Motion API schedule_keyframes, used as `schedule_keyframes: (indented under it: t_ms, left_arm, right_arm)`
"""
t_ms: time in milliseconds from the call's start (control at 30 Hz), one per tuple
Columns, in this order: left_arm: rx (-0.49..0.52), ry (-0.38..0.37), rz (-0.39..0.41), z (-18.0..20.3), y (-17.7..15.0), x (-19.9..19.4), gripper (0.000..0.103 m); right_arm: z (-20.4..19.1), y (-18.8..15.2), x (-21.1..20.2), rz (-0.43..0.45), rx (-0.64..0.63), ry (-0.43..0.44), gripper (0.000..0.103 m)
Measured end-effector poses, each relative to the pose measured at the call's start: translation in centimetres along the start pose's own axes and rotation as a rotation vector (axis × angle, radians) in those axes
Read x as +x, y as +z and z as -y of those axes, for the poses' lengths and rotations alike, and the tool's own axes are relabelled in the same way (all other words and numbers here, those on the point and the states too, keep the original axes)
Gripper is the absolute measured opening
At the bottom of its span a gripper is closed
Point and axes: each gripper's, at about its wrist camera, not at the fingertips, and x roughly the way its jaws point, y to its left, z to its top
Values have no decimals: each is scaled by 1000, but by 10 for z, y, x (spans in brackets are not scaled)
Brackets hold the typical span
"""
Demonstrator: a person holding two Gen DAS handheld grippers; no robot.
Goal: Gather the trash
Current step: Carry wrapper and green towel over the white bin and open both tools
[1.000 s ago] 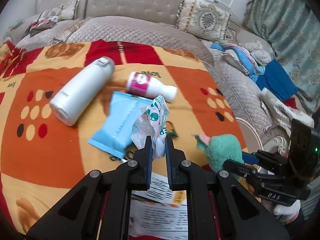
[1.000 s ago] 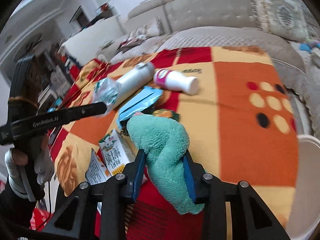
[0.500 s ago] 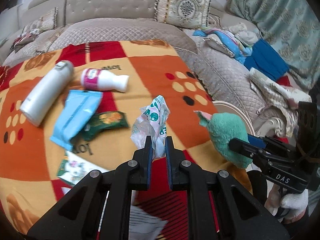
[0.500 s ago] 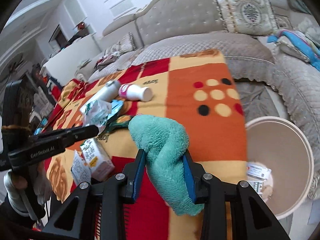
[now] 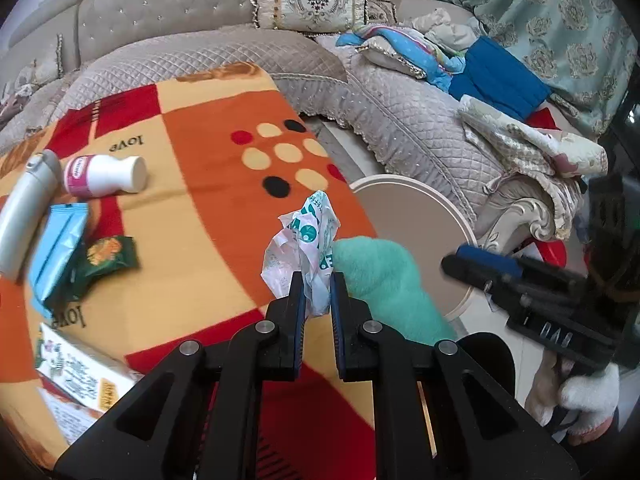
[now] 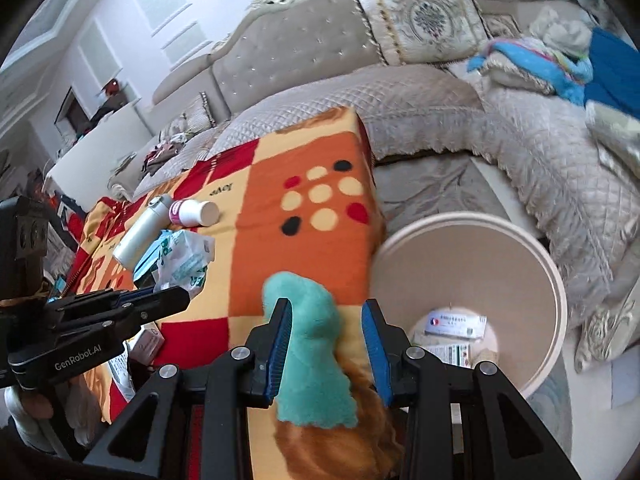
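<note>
The quilted grey sofa (image 5: pixel 400 120) curved round the far and right sides of your workspace, and the orange-and-red checked blanket (image 6: pixel 304 160) covered the table in front of it, its right edge dropping off just beside the round beige bin (image 6: pixel 556 292). That bin stood on the floor in the gap between the blanket's edge and the sofa, its mouth open toward you with a few paper packets lying at the bottom. Your right gripper (image 6: pixel 328 344) had its fingers spread wide; the teal plush cloth (image 6: pixel 312 340) sat between them against the left finger only, and it probably lay free, though the view blurred too much to be sure. It hung over the blanket's near right corner, short of the bin rim. Your left gripper (image 5: pixel 316 292) was clenched on the crumpled white-and-green wrapper (image 5: pixel 304 244), held above the blanket near that same edge, close beside the teal cloth. Further left on the blanket lay the white flask (image 5: pixel 24 216), the pink-labelled bottle (image 5: pixel 104 174), the light blue packet (image 5: pixel 56 244), the dark green snack pouch (image 5: pixel 104 258) and a printed carton (image 5: pixel 76 372) at the near edge.
</note>
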Motion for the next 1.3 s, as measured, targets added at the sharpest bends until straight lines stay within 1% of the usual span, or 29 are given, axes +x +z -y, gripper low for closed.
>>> schedule_keyframes:
  t_ms: [100, 133, 167, 200, 233, 300, 367, 400, 467, 500, 600, 700, 833, 933, 1067, 1300]
  left_arm:
    - [11, 19, -1, 1, 0, 2, 9]
    - [11, 22, -3, 0, 0, 3, 9]
    - [8, 26, -4, -2, -1, 2, 9]
    - [5, 33, -3, -4, -1, 1, 9]
    - [0, 39, -2, -8, 0, 0, 10]
    - [-12, 49, -1, -13, -1, -2, 9]
    - [-22, 58, -2, -18, 0, -3, 9]
    - [-25, 60, -3, -19, 0, -3, 10]
    - [-28, 54, -7, -18, 0, -3, 9]
    - [-27, 49, -9, -17, 0, -2, 9]
    - [-11, 26, -17, -5, 4, 4, 9]
    - [10, 1, -25, 13, 9, 14, 9]
    - [40, -27, -36, 36, 14, 27, 10]
    - [61, -38, -58, 53, 16, 42, 10]
    - [69, -50, -76, 66, 19, 55, 10]
    - [50, -87, -103, 72, 20, 73, 10]
  right_arm:
    - [2, -9, 7, -42, 5, 25, 35]
    - [1, -10, 9, -48, 2, 29, 38]
    - [0, -12, 11, -54, -3, 31, 51]
    - [-2, -13, 15, -60, -7, 38, 56]
    - [-5, -14, 19, -64, -9, 48, 56]
    - [-14, -15, 30, -86, -32, 57, 56]
    - [-23, -15, 45, -111, -73, 47, 56]
    - [-25, -16, 51, -122, -85, 42, 51]
    - [-29, -20, 62, -144, -118, -2, 38]
    - [-29, -21, 61, -129, -123, -4, 36]
    - [-21, -19, 46, -88, -100, 9, 36]
    - [-1, -14, 25, -52, -67, -36, 36]
    - [25, -10, 14, -45, -10, -92, 36]
    - [44, -10, 10, -42, 37, -111, 36]
    - [61, -10, 12, -46, 82, -140, 36]
    - [89, -9, 24, -72, 156, -181, 36]
